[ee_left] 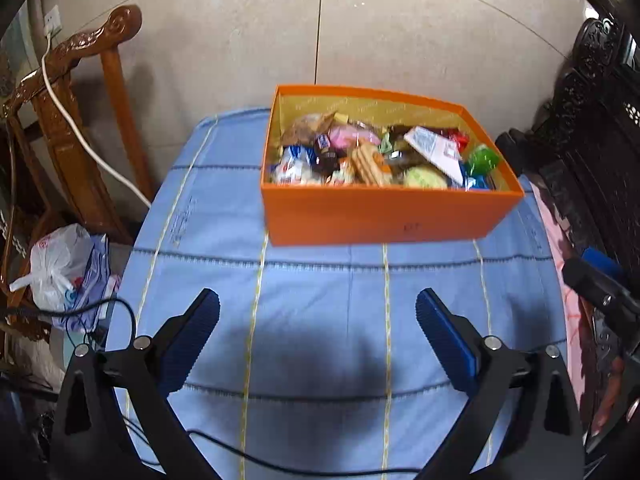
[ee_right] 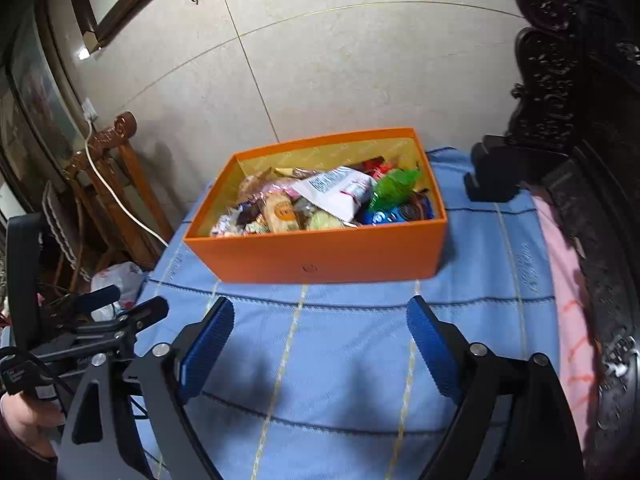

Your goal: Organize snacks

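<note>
My left gripper (ee_left: 318, 312): black frame with blue ribbed pads, held low and pointing forward; fingers spread wide, nothing between them.
My left fingers (ee_left: 200, 320): angled outward, pads facing each other across the gap.
My right gripper (ee_right: 320, 318): same black frame and blue ribbed pads, level beside the left; fingers wide apart, holding nothing.
My left hand (ee_right: 24, 420): wrapped around the left gripper's handle, seen at the right wrist view's lower-left edge.
</note>
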### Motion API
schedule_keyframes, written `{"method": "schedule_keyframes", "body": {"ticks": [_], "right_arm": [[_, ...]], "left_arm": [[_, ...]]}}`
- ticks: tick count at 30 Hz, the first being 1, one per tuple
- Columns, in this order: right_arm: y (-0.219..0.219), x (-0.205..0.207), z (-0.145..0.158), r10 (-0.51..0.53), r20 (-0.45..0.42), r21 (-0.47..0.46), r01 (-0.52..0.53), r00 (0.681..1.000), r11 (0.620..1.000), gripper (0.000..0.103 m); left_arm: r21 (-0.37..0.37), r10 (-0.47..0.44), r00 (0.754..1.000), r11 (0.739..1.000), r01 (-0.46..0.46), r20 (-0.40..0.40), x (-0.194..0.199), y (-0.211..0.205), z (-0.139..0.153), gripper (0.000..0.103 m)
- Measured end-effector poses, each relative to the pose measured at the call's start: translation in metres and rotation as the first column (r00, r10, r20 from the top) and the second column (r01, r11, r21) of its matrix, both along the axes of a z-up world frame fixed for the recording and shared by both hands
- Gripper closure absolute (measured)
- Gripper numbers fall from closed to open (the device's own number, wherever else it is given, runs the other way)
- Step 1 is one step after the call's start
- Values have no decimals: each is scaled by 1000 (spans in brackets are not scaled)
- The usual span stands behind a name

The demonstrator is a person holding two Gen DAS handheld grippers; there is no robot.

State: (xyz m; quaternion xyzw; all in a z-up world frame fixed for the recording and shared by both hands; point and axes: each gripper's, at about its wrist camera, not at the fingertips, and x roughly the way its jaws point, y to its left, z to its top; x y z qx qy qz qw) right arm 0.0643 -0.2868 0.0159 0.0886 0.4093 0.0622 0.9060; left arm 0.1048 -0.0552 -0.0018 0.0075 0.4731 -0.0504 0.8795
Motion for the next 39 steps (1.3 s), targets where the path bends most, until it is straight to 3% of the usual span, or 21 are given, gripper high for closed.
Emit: {"method": "schedule_keyframes", "body": {"ticks": [16, 26, 39], "right_arm": [[22, -22, 18, 1, 20, -73, 1, 1000, 997, 13], [19, -20, 17, -11, 6, -85, 12, 1000, 996, 13], [19, -13, 16, -12, 0, -92, 12, 1000, 996, 13]], "left_arm": [[100, -13, 1000, 995, 12, 2, -23, -1, 12, 4], [71, 5, 999, 997, -8, 33, -25, 1, 21, 4], [44, 21, 1000, 999, -21, -1, -16, 2, 24, 4]]}}
